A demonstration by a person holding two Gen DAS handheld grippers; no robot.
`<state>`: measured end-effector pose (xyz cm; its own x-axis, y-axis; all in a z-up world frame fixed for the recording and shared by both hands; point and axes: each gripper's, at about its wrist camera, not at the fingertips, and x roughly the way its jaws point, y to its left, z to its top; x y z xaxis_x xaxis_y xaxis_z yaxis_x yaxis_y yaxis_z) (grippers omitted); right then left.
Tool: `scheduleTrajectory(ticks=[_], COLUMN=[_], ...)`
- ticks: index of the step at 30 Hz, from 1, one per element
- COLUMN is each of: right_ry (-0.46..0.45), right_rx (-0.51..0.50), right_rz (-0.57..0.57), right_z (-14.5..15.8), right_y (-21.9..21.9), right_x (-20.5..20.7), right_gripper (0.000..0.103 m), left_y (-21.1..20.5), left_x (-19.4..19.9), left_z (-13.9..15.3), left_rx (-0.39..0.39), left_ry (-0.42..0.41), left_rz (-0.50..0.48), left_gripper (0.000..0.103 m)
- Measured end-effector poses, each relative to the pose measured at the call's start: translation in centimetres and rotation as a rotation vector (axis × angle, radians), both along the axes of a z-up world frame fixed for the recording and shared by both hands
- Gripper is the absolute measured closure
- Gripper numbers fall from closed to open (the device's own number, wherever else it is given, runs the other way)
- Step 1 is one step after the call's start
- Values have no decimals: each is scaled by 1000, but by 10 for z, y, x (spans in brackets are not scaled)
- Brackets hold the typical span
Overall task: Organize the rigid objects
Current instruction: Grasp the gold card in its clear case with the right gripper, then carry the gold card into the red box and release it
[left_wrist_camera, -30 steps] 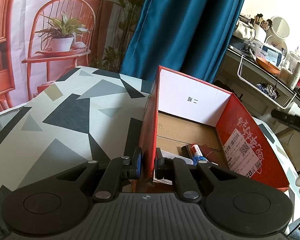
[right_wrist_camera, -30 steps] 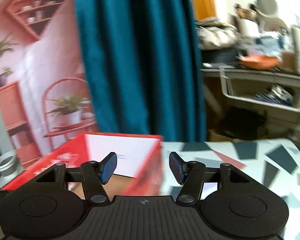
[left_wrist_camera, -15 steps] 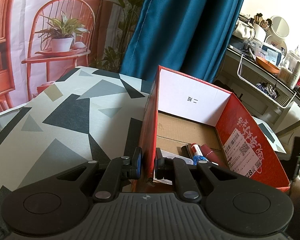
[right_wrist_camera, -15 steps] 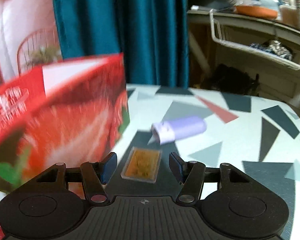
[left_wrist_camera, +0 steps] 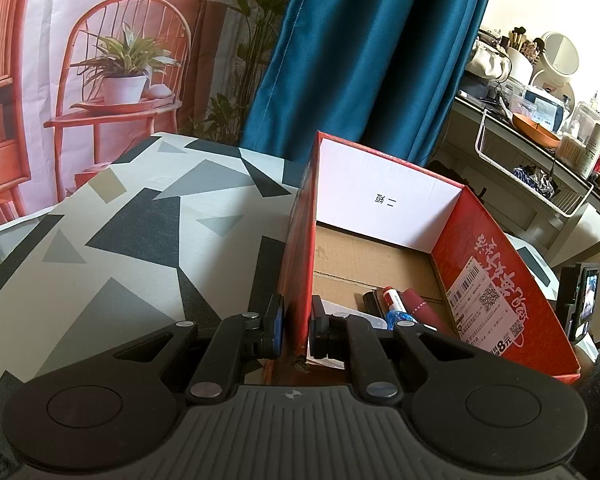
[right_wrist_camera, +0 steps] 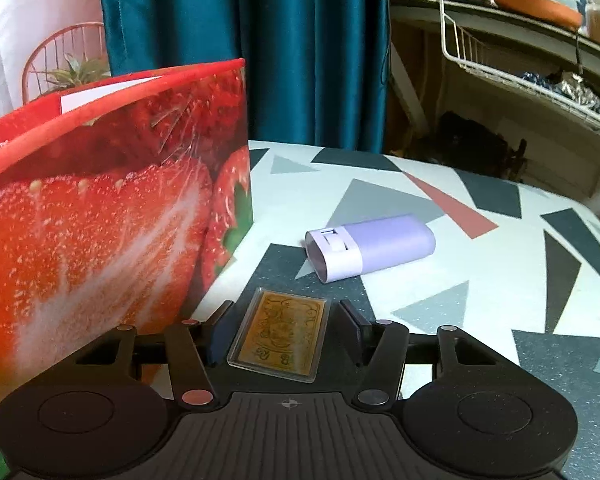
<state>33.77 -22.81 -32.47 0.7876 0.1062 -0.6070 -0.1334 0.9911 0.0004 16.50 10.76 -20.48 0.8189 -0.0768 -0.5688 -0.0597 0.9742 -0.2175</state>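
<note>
The left claw (left_wrist_camera: 296, 322) is clamped on the near left wall of the red box (left_wrist_camera: 496, 280), one finger outside the wall and the other inside, both pressed against the cardboard. Ahead of this claw and to its right, inside the box, a few items lie close together on the brown floor: a white-capped tube with a blue end (left_wrist_camera: 394, 306), a dark red stick (left_wrist_camera: 422, 308) just beside it, and a black piece on the tube's other side; what exactly they are is hard to make out, as the claw's finger covers their near ends. The box stands on the desk (left_wrist_camera: 132, 240), whose cloth has grey and black triangles.

The right claw (right_wrist_camera: 284, 330) stands wide apart, low over the desk, with the gold card in its clear case (right_wrist_camera: 280, 336) lying flat between the fingers; neither finger seems to touch it. Ahead of this claw and a little to its right, the lilac case (right_wrist_camera: 374, 246) lies on its side, apart from the card. To the claw's left, close by, rises the strawberry-printed outer wall of the box.
</note>
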Motion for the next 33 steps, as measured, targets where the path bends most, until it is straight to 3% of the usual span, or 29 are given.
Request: scheduleTrajectory(ticks=[6,15,26,33], right_ry=[-13,-18,-12,-91], right_rx=[-6,-19,97,120], right_rz=[-8,-34,-67,-46], right_z=[0,0,4,34], right_y=[0,-1,-18,-19], right_x=[-8,-24,-57,-73], right_gripper=[59,60,61,61], left_y=[0,0,0,0], left_x=[0,0,1,1], left_z=[0,0,1,1], left_rx=[0,0,-2,-3], left_ry=[-1,-1,0,1], left_rz=[0,-1,-1,-4], left_gripper=[90,90,90,90])
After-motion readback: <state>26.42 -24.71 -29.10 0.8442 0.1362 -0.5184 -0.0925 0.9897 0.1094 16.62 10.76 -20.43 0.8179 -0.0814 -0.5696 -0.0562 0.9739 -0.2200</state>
